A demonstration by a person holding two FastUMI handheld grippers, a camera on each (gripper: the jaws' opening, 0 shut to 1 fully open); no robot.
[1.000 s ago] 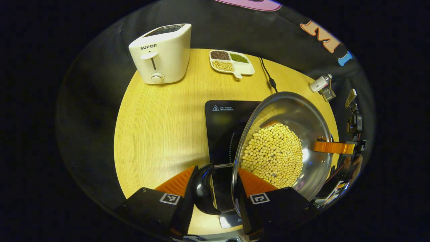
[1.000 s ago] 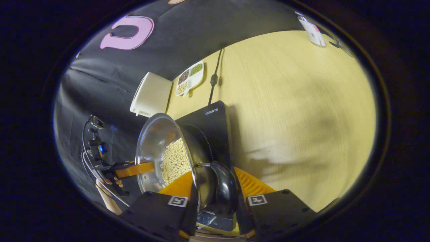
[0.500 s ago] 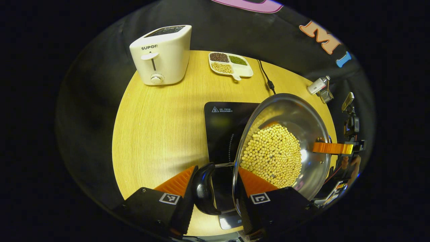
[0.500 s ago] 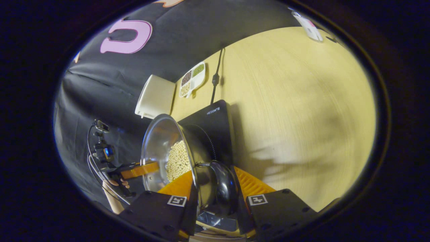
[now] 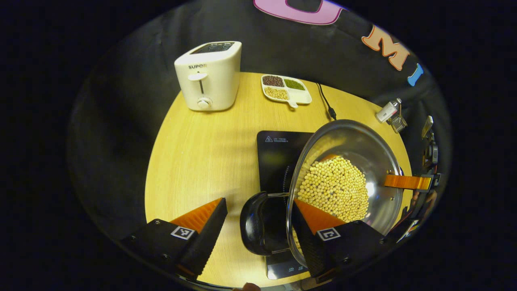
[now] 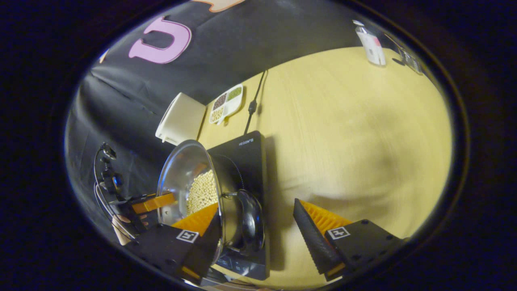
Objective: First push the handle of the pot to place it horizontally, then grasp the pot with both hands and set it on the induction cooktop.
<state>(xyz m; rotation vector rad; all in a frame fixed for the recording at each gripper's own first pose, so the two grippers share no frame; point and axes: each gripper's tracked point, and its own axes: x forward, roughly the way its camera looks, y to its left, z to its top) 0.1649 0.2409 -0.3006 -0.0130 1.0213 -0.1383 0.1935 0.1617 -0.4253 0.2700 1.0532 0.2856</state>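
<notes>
The pot (image 5: 355, 161), with beans inside, sits on the cooktop (image 5: 278, 161) on the surface (image 5: 202, 153). Straight ahead of the left gripper (image 5: 258, 232), its released fingers stand wide to either side of the pot's black handle (image 5: 252, 228). The right gripper (image 6: 258, 236) is likewise spread apart, the other handle (image 6: 248, 220) between its 2 fingers.

We saw the left gripper view look down from close at the pot (image 5: 343, 182). The right gripper view faced it from the opposite side — both shared the induction cooktop (image 6: 246, 157).
</notes>
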